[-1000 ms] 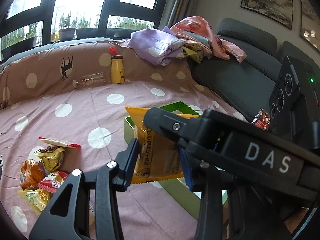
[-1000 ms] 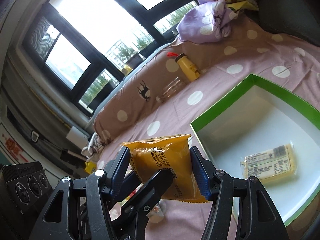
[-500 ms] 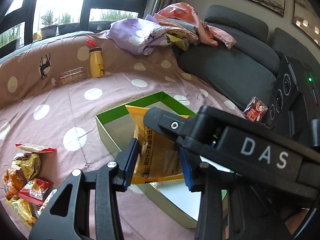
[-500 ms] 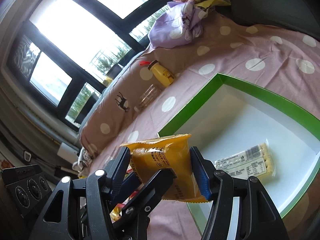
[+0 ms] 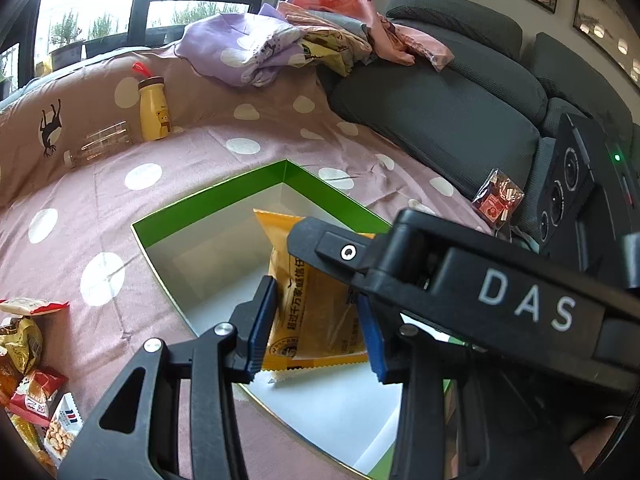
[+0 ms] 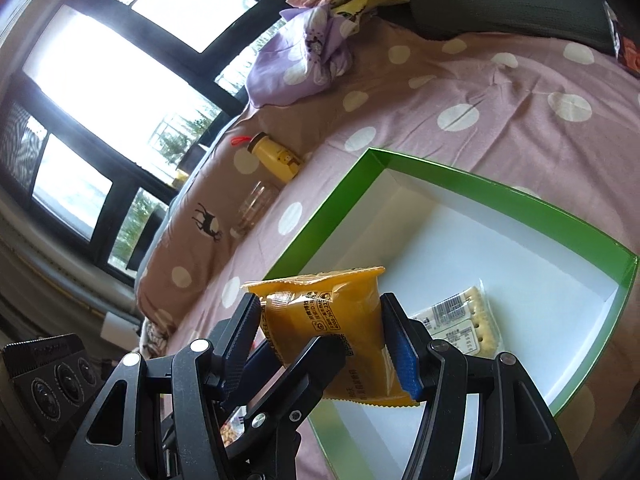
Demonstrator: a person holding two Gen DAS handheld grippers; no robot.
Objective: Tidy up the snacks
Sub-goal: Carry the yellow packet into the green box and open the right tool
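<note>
Tongs on both sides clamp one yellow snack packet (image 5: 320, 312): the left tongs (image 5: 314, 328) and the right tongs (image 6: 326, 344) each pinch it edge to edge. Directly below and ahead of them sits the green box (image 6: 320, 232), with a cracker pack (image 6: 456, 320) lying just beyond the right tongs. Judged from this, the packet is being lowered in; next, both tongs must let go over bare box floor. Loose snacks (image 5: 28, 360) wait far left.
</note>
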